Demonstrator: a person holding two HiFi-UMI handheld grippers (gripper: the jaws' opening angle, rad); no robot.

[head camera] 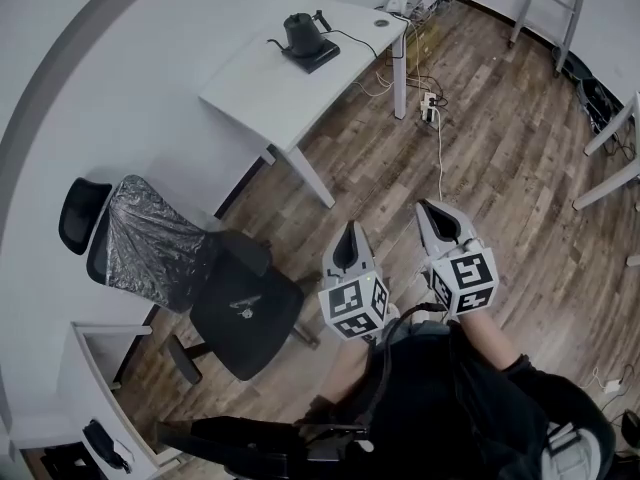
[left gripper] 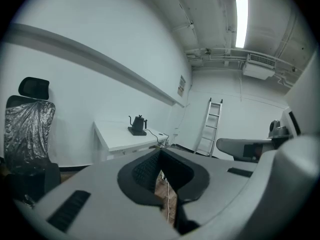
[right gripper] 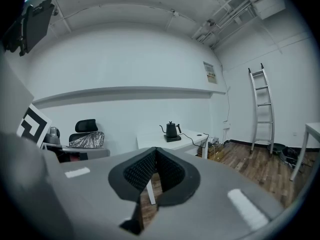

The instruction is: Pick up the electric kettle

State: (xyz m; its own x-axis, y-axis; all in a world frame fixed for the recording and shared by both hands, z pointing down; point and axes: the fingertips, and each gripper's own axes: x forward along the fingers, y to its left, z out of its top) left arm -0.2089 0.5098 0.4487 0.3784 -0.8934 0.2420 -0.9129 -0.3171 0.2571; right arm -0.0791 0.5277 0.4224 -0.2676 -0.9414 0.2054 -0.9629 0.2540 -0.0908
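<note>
A black gooseneck electric kettle [head camera: 301,34] stands on its black base on a white table [head camera: 270,88] at the far wall; the same kettle [left gripper: 138,122] shows small in the left gripper view, and the kettle [right gripper: 172,130] again in the right gripper view. My left gripper [head camera: 349,230] and right gripper [head camera: 428,209] hang side by side over the wooden floor, far short of the table. Both are shut with nothing between the jaws. The left gripper [left gripper: 160,153] and right gripper [right gripper: 155,150] point toward the table.
A black office chair [head camera: 180,268] with a shiny cover stands left of me. A cord runs from the kettle base to a power strip [head camera: 429,107] on the floor. A ladder [head camera: 548,8] leans at the far right, table legs [head camera: 610,158] beside it.
</note>
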